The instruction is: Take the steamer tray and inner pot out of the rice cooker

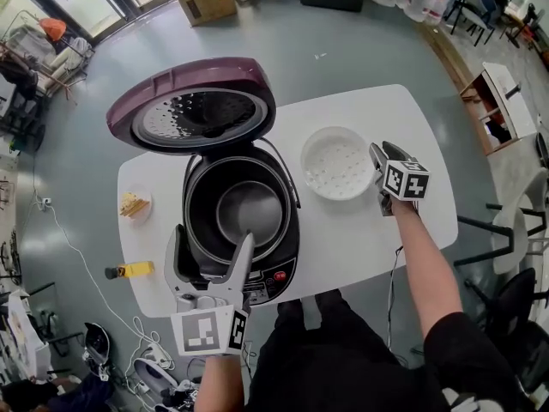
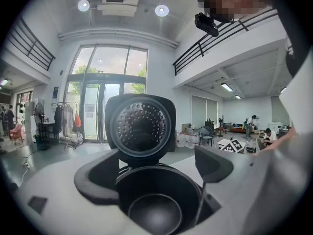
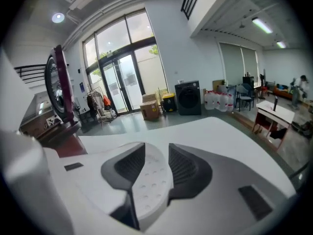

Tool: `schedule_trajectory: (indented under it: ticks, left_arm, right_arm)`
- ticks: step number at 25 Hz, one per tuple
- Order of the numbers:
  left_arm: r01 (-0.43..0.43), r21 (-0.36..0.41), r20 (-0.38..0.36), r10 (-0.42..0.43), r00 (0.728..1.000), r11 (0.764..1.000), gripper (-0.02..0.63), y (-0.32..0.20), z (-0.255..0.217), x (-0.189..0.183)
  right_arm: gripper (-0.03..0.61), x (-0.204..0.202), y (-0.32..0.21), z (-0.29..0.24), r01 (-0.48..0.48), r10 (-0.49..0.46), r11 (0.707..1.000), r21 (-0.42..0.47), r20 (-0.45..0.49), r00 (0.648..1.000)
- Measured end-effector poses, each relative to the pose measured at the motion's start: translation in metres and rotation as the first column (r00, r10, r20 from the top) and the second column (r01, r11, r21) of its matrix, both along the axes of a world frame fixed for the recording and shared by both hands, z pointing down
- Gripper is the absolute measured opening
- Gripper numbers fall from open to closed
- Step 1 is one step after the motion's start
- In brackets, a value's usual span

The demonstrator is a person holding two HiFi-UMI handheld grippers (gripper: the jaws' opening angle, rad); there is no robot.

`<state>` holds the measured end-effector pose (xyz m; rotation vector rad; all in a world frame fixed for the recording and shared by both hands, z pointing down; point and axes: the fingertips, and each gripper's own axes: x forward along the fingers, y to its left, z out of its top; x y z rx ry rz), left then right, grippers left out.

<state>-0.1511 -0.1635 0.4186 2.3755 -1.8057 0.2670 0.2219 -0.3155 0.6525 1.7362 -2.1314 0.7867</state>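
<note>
Steamer tray (image 1: 336,161): on the white table (image 1: 360,239), just right of the rice cooker (image 1: 276,269).
Right gripper (image 3: 156,165): jaws clamped on the tray's rim (its far side is hidden behind them).
Inner pot (image 2: 156,204): seated in the cooker.
Left gripper (image 2: 155,173): jaws wide apart over the pot's front rim; contact unclear.

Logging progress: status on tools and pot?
Left tool open over inner pot, pot in rice cooker. Right tool shut on steamer tray, out on table. Lid up, nothing blocking.
</note>
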Motion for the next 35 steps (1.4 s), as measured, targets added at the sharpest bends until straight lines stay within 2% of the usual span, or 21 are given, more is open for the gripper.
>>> schedule_trajectory:
  ticks: [4,7,8,12,17,18,19,24,29,31,35]
  left_arm:
    - [0.007,0.008,-0.015,-0.007,1.0,1.0,0.471,0.004,-0.004,-0.005]
    - [0.005,0.013,-0.038,-0.005,0.999,1.0,0.471,0.005,-0.01,-0.009]
    - [0.003,0.015,-0.044,-0.003,0.999,1.0,0.472,0.006,-0.012,-0.01]
    - [0.003,0.022,-0.065,-0.002,0.998,1.0,0.472,0.01,-0.02,-0.015]
    - [0.03,0.004,-0.055,-0.029,0.998,1.0,0.48,0.014,-0.018,-0.031]
    - [0.041,-0.008,-0.049,-0.041,0.998,0.999,0.49,0.015,-0.014,-0.037]
    - [0.052,-0.02,-0.042,-0.053,0.998,0.998,0.497,0.016,-0.01,-0.044]
    - [0.085,-0.081,-0.028,-0.087,0.996,0.993,0.5,0.025,0.016,-0.069]
    - [0.07,-0.197,-0.032,-0.078,0.996,0.978,0.499,0.025,0.051,-0.086]
    - [0.048,-0.235,-0.067,-0.066,0.996,0.971,0.499,0.024,0.059,-0.091]
    - [0.008,-0.283,-0.145,-0.051,0.988,0.959,0.499,0.017,0.067,-0.098]
  right_arm:
    - [0.135,-0.025,0.02,-0.072,0.081,-0.074,0.989,0.127,-0.06,0.995]
    - [0.137,-0.05,0.041,-0.128,0.15,-0.127,0.964,0.221,-0.115,0.985]
    - [0.155,-0.059,0.049,-0.145,0.172,-0.142,0.953,0.248,-0.134,0.981]
    - [0.334,-0.091,0.078,-0.199,0.217,-0.165,0.915,0.34,-0.176,0.971]
    - [0.565,-0.123,0.101,-0.242,0.203,-0.128,0.869,0.451,-0.191,0.973]
    - [0.592,-0.131,0.103,-0.247,0.198,-0.121,0.862,0.466,-0.192,0.974]
    - [0.592,-0.14,0.105,-0.249,0.198,-0.12,0.858,0.474,-0.19,0.974]
    - [0.592,-0.184,0.115,-0.239,0.263,-0.21,0.86,0.438,-0.166,0.963]
    - [0.592,-0.223,0.121,-0.214,0.351,-0.318,0.868,0.353,-0.15,0.936]
    - [0.592,-0.239,0.125,-0.204,0.384,-0.367,0.872,0.305,-0.111,0.923]
    - [0.591,-0.265,0.134,-0.18,0.46,-0.474,0.869,0.183,0.035,0.88]
